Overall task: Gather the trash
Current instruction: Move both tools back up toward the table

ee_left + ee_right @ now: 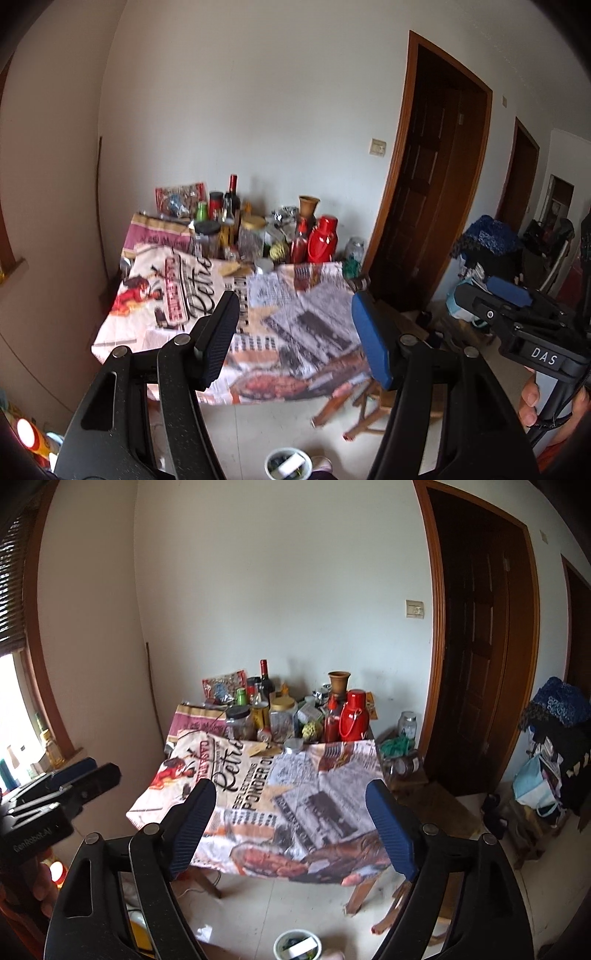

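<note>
A table with a printed newspaper-pattern cloth [288, 325] [280, 797] stands ahead against the wall. A small yellowish paper scrap [232, 268] [263, 749] lies on the cloth near the jars. A white bin [289, 464] [297, 944] with litter in it sits on the floor in front of the table. My left gripper [295, 332] is open and empty, held in the air before the table. My right gripper [291, 819] is open and empty too; it also shows in the left wrist view [495, 295].
Jars, bottles, a red thermos [354, 716] and a clay vase [338, 681] crowd the table's far side. A wooden stool [369, 402] stands at the table's right corner. A dark door [476, 646] is on the right, bags and clothes [546, 768] beyond it.
</note>
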A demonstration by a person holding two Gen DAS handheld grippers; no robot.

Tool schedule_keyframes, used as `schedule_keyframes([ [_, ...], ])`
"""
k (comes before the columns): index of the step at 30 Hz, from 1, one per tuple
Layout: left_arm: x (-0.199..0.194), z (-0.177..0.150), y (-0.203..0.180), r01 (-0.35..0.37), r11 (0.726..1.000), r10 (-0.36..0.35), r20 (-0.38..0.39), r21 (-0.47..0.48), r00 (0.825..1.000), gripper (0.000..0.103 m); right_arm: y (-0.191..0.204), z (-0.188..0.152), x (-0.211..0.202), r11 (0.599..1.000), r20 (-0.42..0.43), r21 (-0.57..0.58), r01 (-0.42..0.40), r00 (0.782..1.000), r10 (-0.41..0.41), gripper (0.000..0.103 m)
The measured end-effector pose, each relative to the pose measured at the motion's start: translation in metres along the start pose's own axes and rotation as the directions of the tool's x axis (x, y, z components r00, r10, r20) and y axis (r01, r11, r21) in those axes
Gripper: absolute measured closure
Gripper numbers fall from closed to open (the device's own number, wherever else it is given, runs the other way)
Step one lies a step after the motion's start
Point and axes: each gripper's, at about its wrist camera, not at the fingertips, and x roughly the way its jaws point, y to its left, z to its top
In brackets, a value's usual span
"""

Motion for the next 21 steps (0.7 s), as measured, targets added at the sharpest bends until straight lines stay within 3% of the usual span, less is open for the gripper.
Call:
schedule_keyframes([
  [10,0.106,0.046,-0.019,-0.098,0.995,0.099,0.012,-0.036,0.995,0.041,-0.059,0.051,0.074,0.997,0.019,-0.020,-0.069,0.997,0.069,0.022],
  [12,0.125,0.056,-0.021,-0.120,0.992,0.121,-0.001,-0.046,0.993,0.033,-0.070,0.063,0.089,0.996,0.012,-0.027,-0.081,0.997,0.082,0.022],
  [14,0.146,0.065,-0.022,-0.148,0.986,0.150,0.010,-0.080,0.989,0.019,-0.081,0.076,0.109,0.994,0.005,-0.038,-0.105,0.994,0.105,0.022],
  [16,0.160,0.071,-0.022,-0.170,0.980,0.173,0.024,-0.107,0.985,0.013,-0.087,0.083,0.125,0.992,-0.014,-0.056,-0.116,0.993,0.116,0.022],
  [21,0.202,0.082,-0.014,-0.231,0.964,0.232,-0.010,-0.135,0.973,0.010,-0.095,0.094,0.167,0.985,-0.076,-0.093,-0.147,0.987,0.140,0.022],
])
